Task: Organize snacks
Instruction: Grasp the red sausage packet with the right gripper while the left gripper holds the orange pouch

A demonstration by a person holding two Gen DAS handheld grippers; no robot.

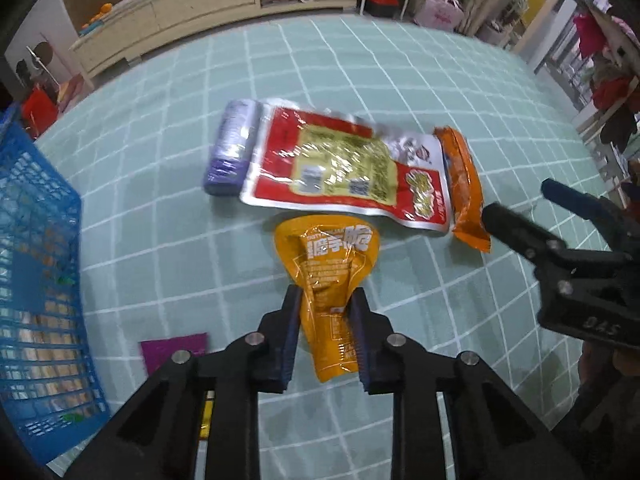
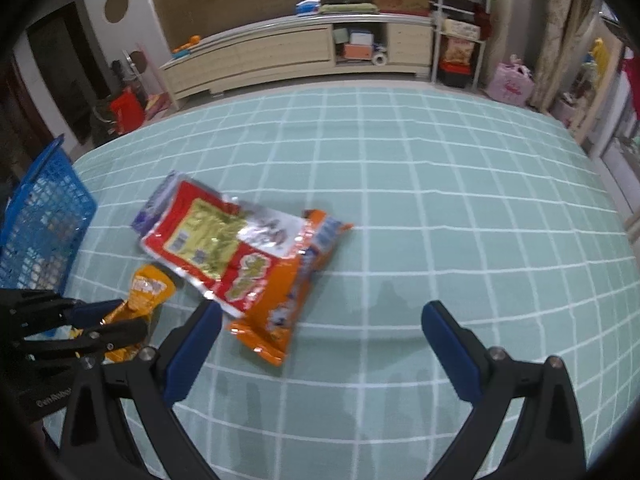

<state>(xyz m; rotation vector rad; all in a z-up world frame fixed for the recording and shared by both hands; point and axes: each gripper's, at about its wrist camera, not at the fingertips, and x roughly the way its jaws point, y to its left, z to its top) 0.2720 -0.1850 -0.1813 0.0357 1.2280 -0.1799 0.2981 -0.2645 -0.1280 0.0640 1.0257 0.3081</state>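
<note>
From the left wrist we see a green checked table (image 1: 400,80). Our left claw (image 1: 326,316) pinches a yellow packet (image 1: 332,276), just near of the red snack bag (image 1: 344,168).

From the right wrist, our right claw (image 2: 320,320) gapes empty, right of that red snack bag (image 2: 216,248); an orange bag (image 2: 280,304) lies beneath it.

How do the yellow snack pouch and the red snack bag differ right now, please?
The yellow snack pouch is clamped in the left claw; the red snack bag lies loose on the green checked cloth. The pouch is the smaller and narrower, while the bag is larger and overlaps a purple packet and an orange packet. Both are glossy sealed packs.
</note>
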